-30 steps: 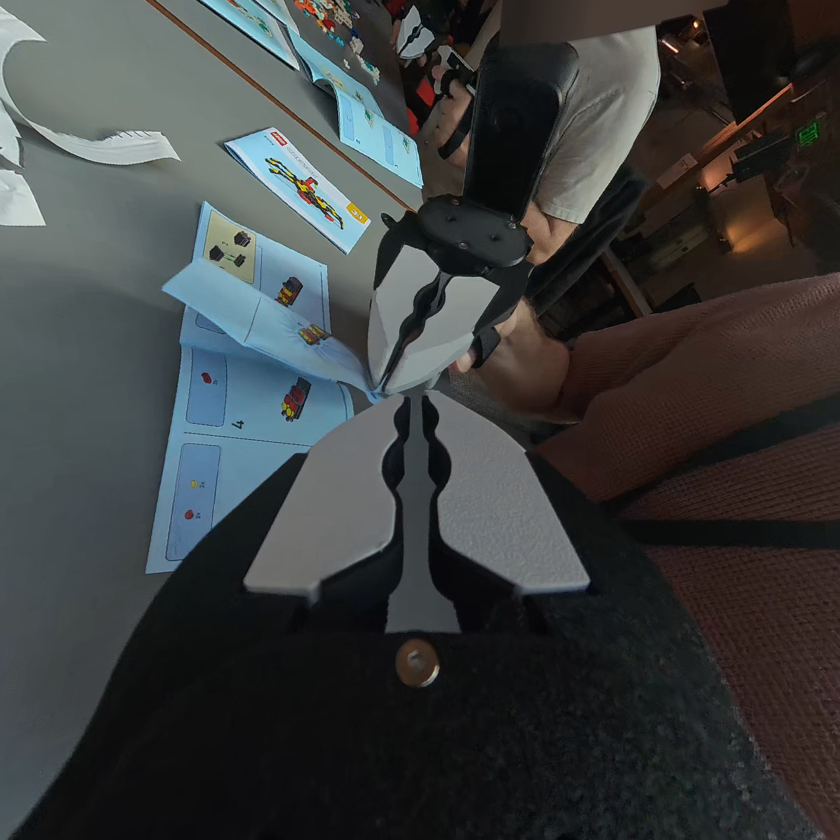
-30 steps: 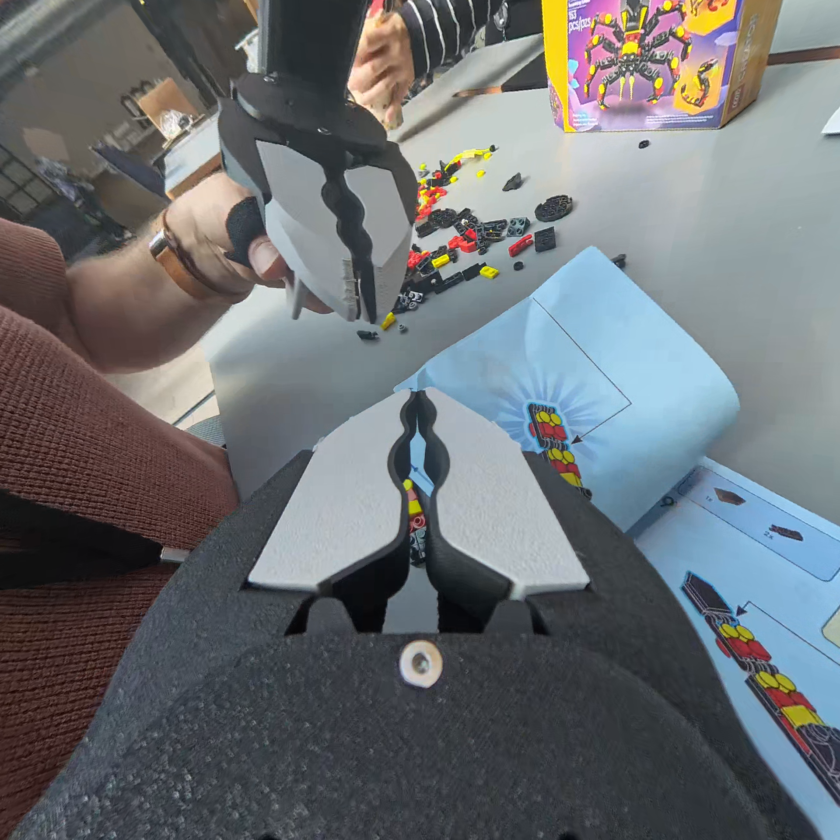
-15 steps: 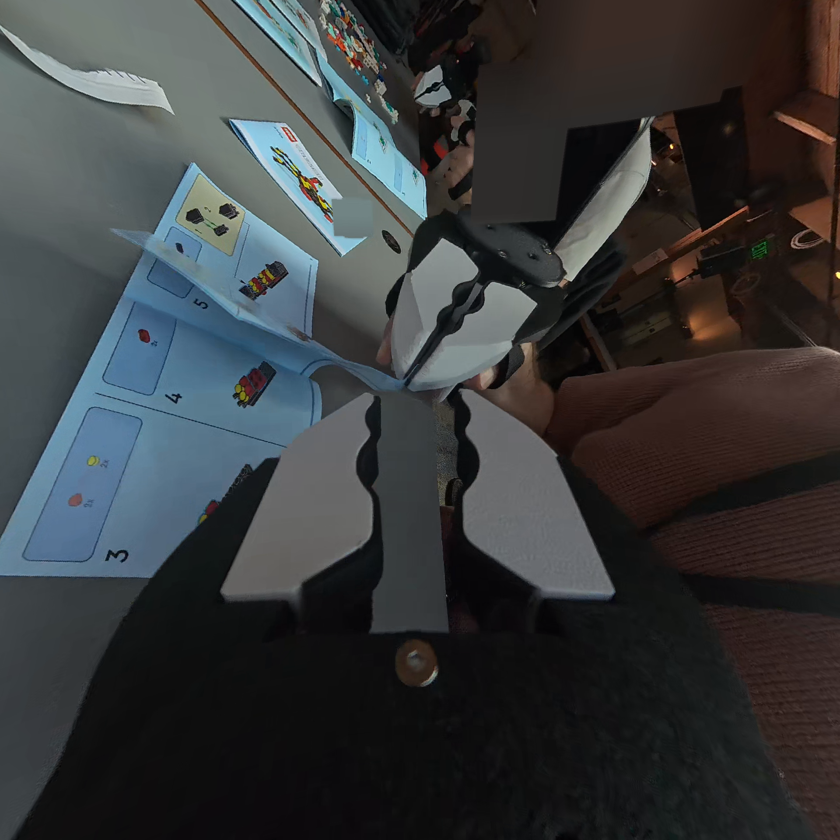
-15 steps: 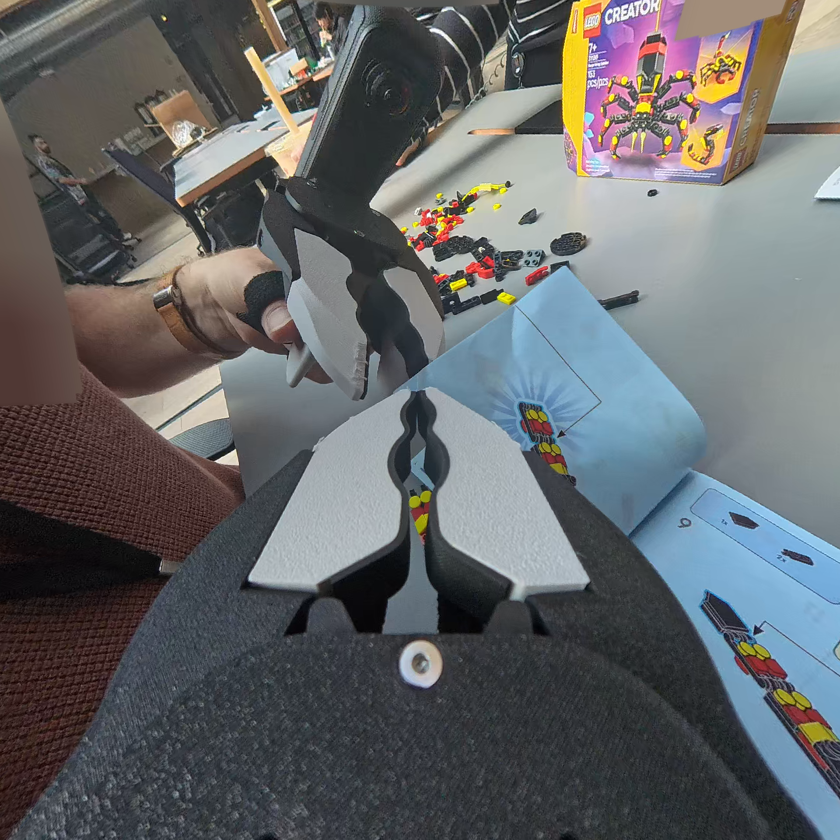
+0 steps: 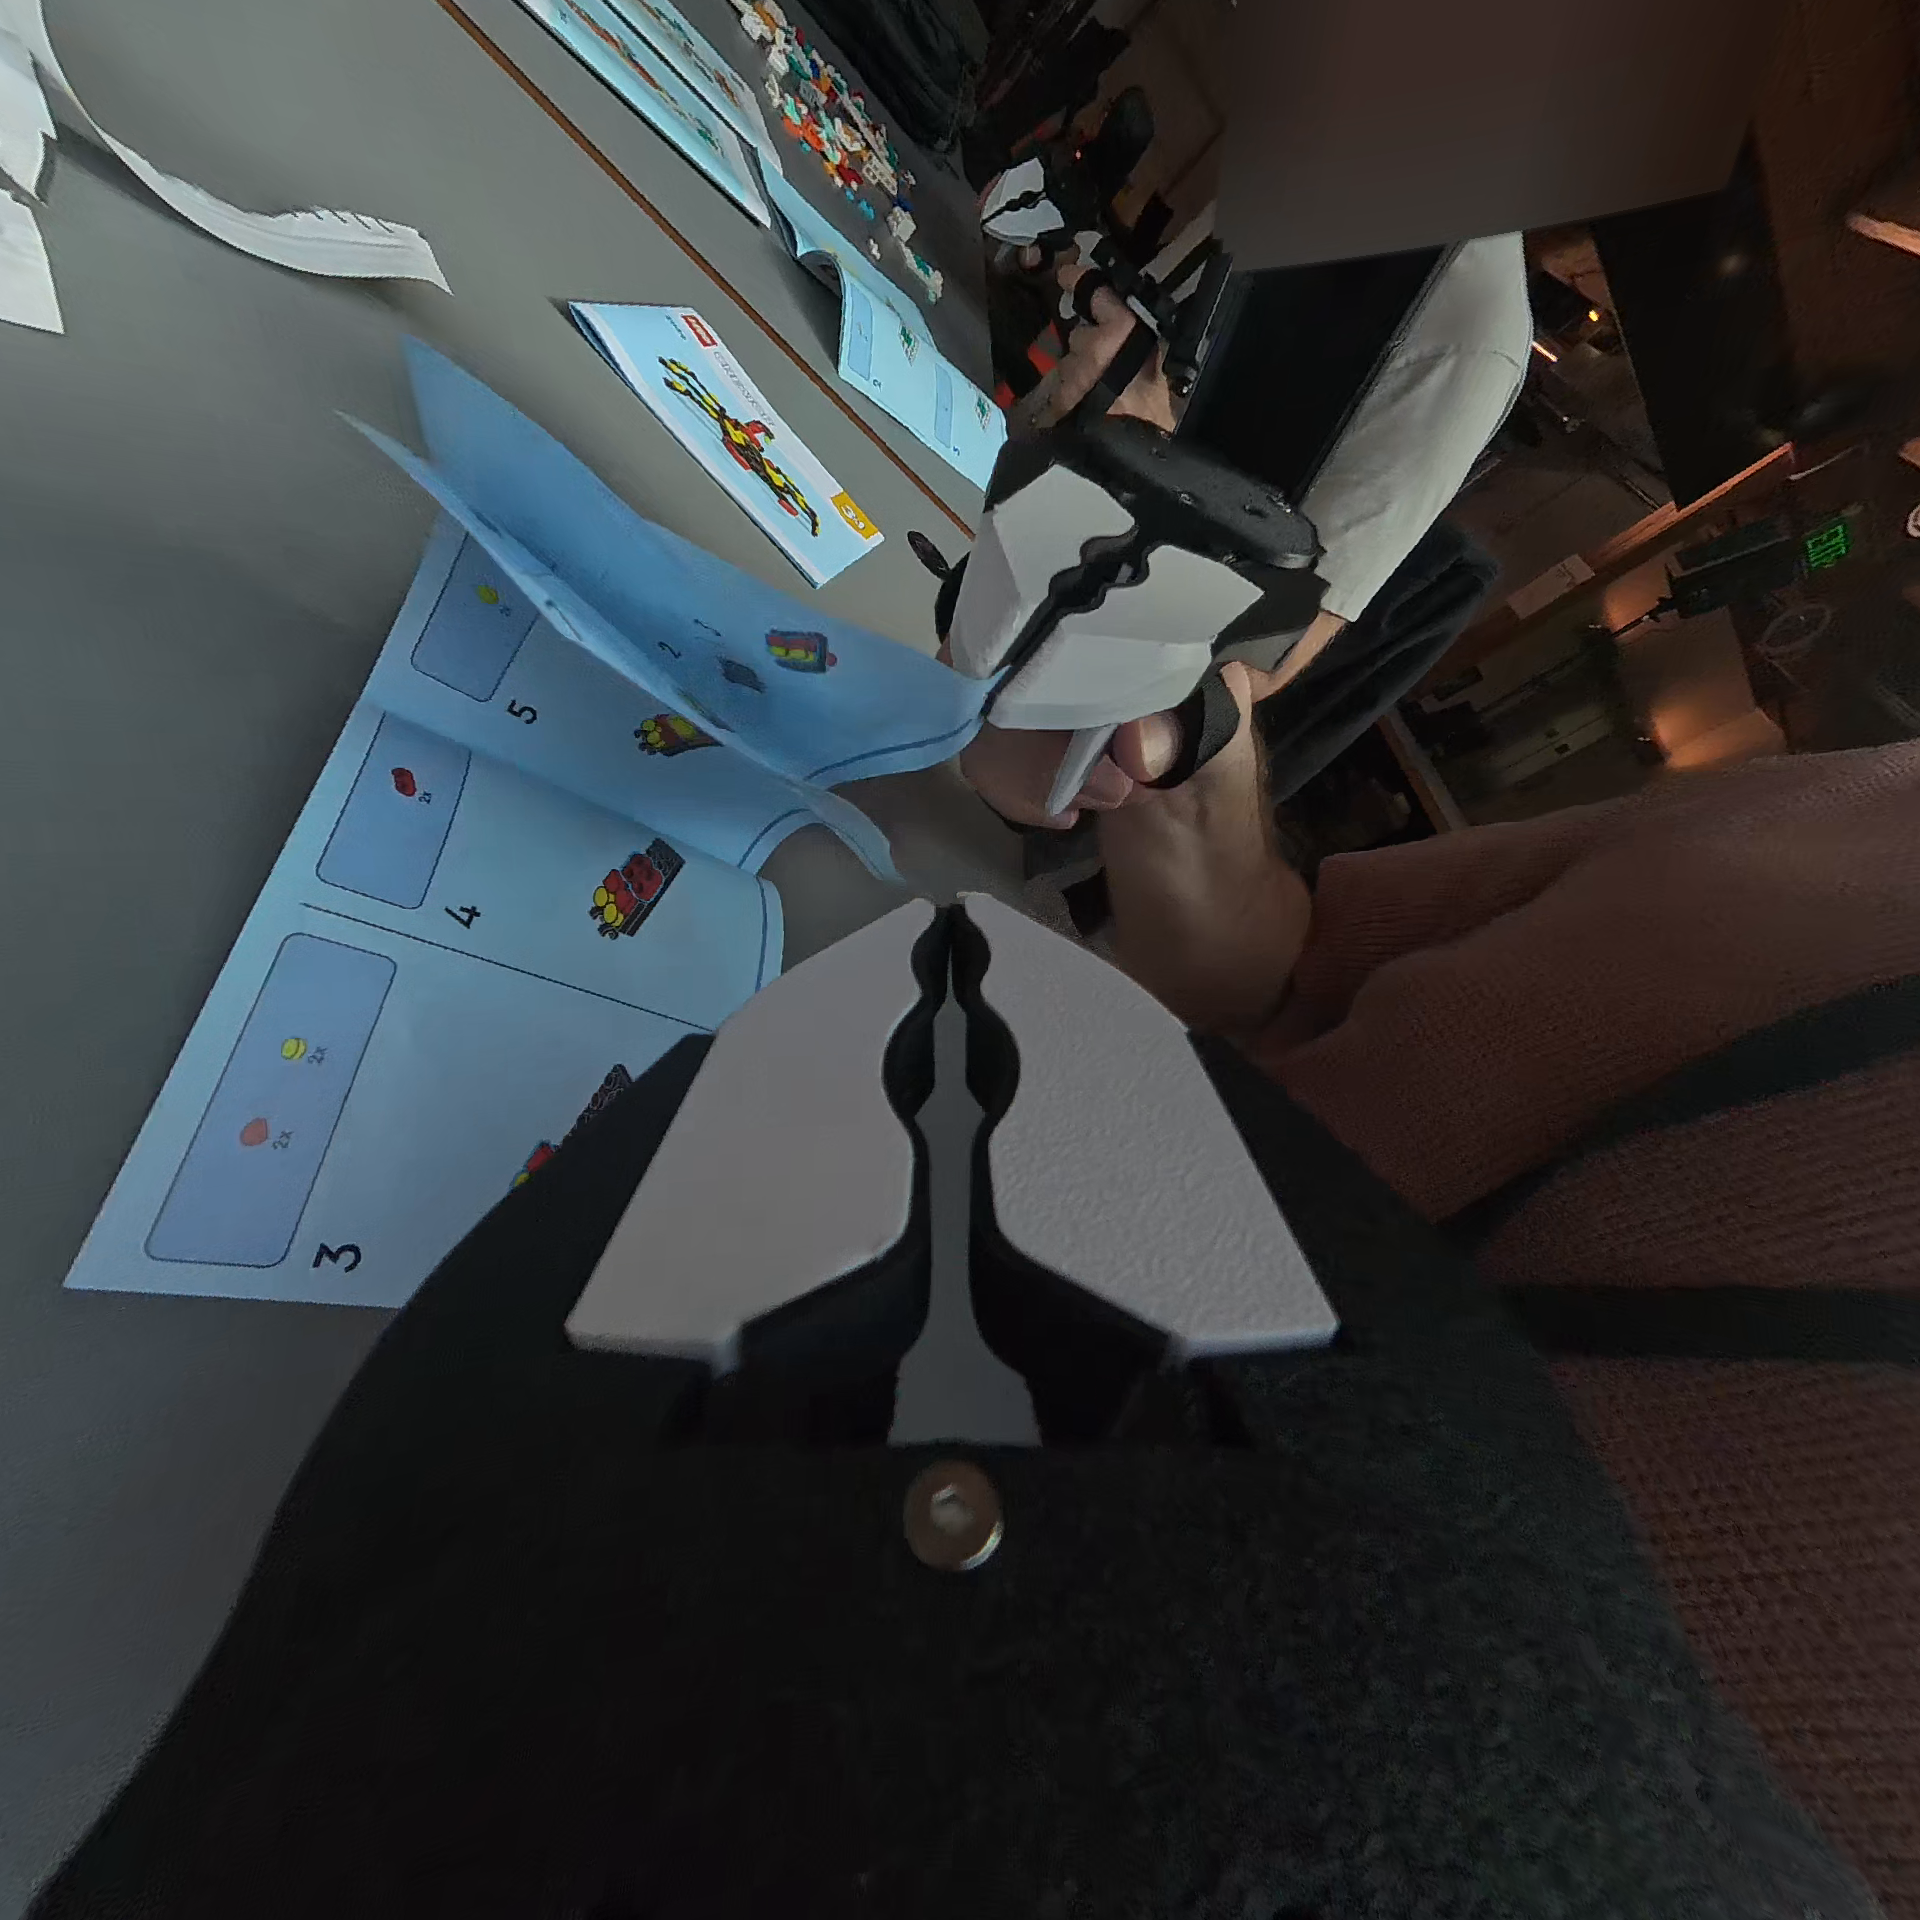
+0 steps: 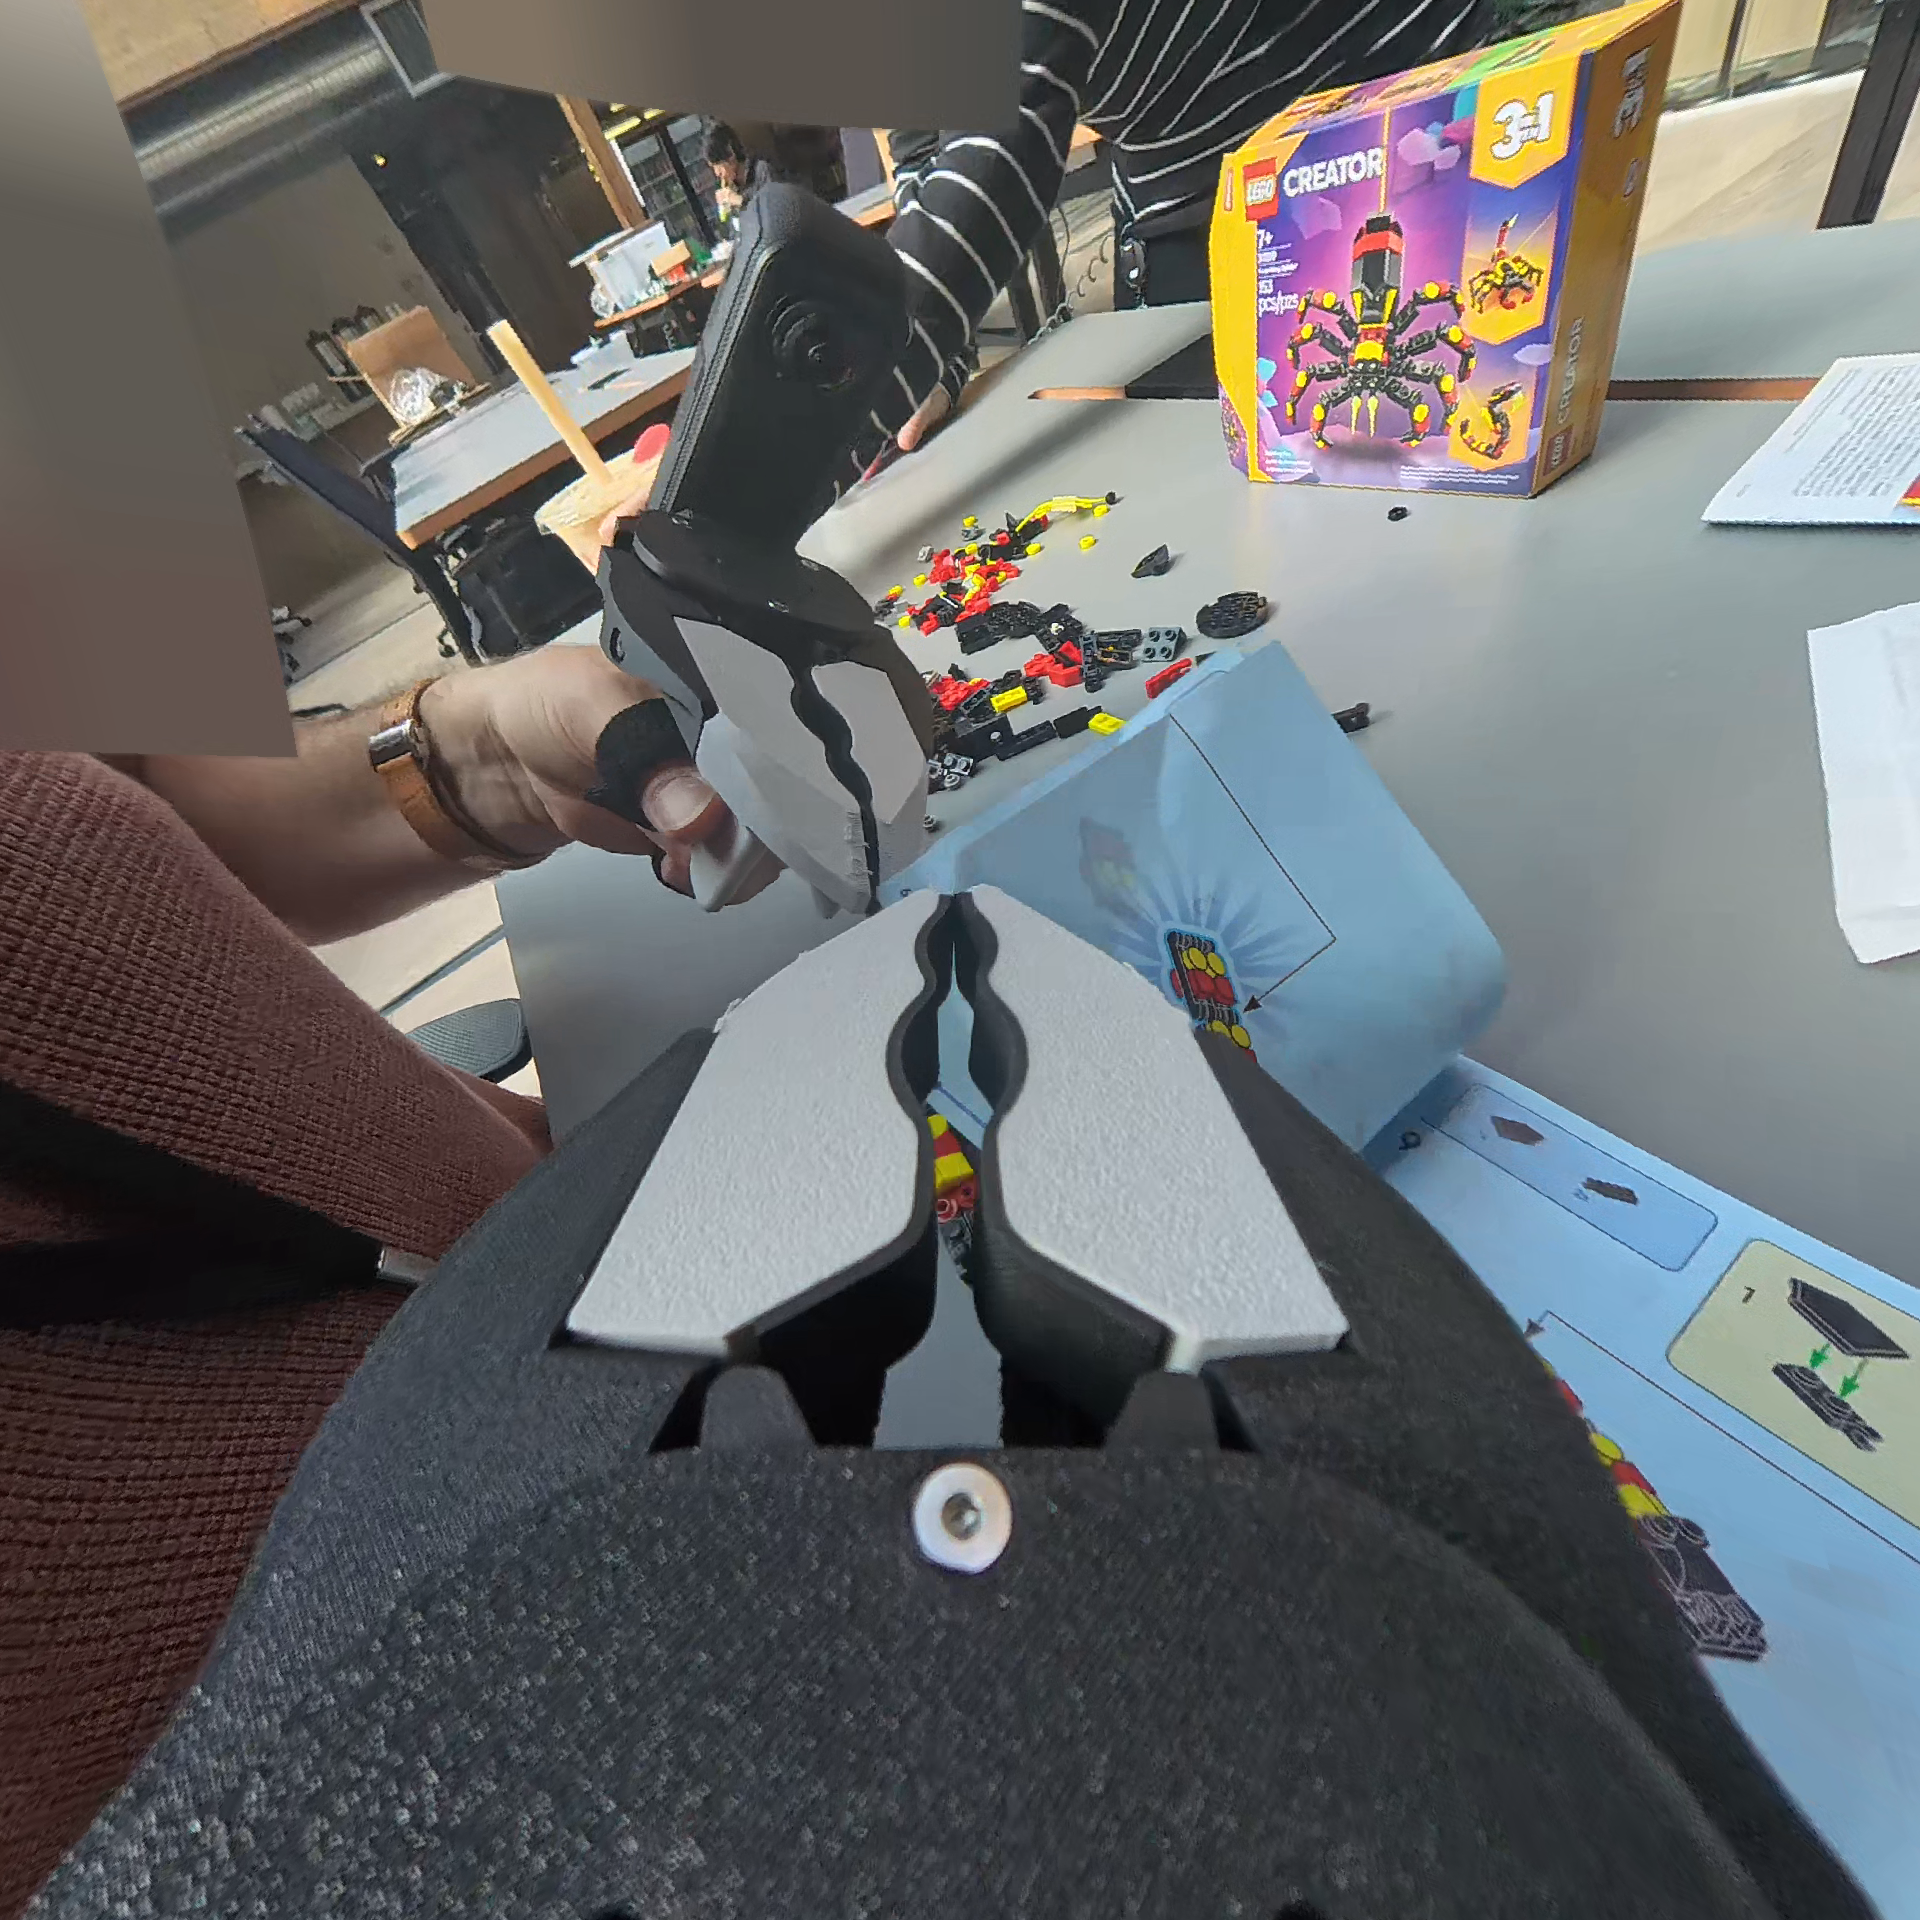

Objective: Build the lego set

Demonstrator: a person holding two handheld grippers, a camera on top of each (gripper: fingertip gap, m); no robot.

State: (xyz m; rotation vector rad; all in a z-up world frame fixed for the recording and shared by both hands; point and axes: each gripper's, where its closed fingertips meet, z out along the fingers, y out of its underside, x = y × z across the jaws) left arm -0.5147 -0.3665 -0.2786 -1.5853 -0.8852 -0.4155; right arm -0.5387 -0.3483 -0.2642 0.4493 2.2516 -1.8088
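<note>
Blue instruction booklet lies open on grey worktop; right gripper clamped on lifted page, left gripper fingers together, empty; loose bricks beyond.

Bench grey. Instruction booklet lt blue w/ red/yellow/blk model pics. Loose bricks red, yellow, blk, some grey. Box purple + yellow, blk/red/yellow spider print. Hand-held gripper fingers lt grey, body blk. Sleeve rust-brown knit. Bkgd sleeve blk w/ white stripes.
</note>
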